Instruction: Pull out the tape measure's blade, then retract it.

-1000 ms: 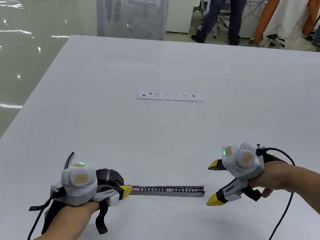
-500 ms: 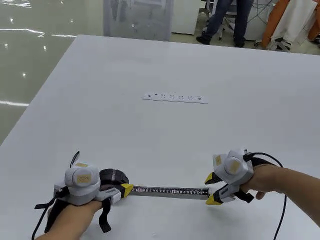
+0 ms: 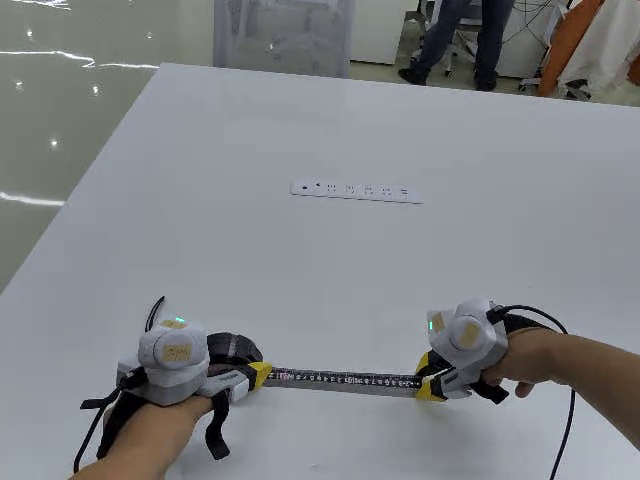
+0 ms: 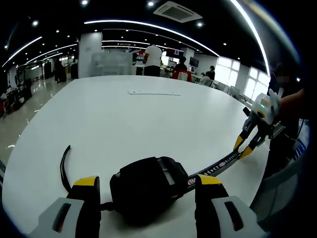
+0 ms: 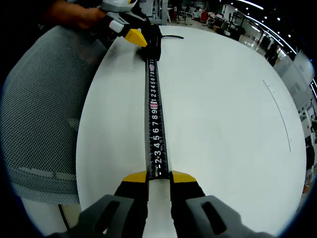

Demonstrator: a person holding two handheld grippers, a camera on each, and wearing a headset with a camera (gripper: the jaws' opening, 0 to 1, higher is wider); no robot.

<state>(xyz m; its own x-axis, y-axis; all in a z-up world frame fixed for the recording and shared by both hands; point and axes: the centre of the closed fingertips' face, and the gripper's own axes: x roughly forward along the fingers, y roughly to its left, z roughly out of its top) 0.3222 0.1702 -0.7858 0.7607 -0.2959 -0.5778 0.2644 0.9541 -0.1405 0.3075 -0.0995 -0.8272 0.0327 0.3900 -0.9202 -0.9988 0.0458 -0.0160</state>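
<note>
Black tape measure case [image 3: 232, 352] sits clamped in my left gripper [image 3: 255, 375] in the head view; the blade [image 3: 345, 380] lies flat on the table [image 3: 330, 270], running right to my right gripper [image 3: 428, 385]. Left gripper view: jaws bracket the case. Right gripper view: jaws pinch the blade's end, its long axis dead ahead. I judge the pull goes straight back.
</note>
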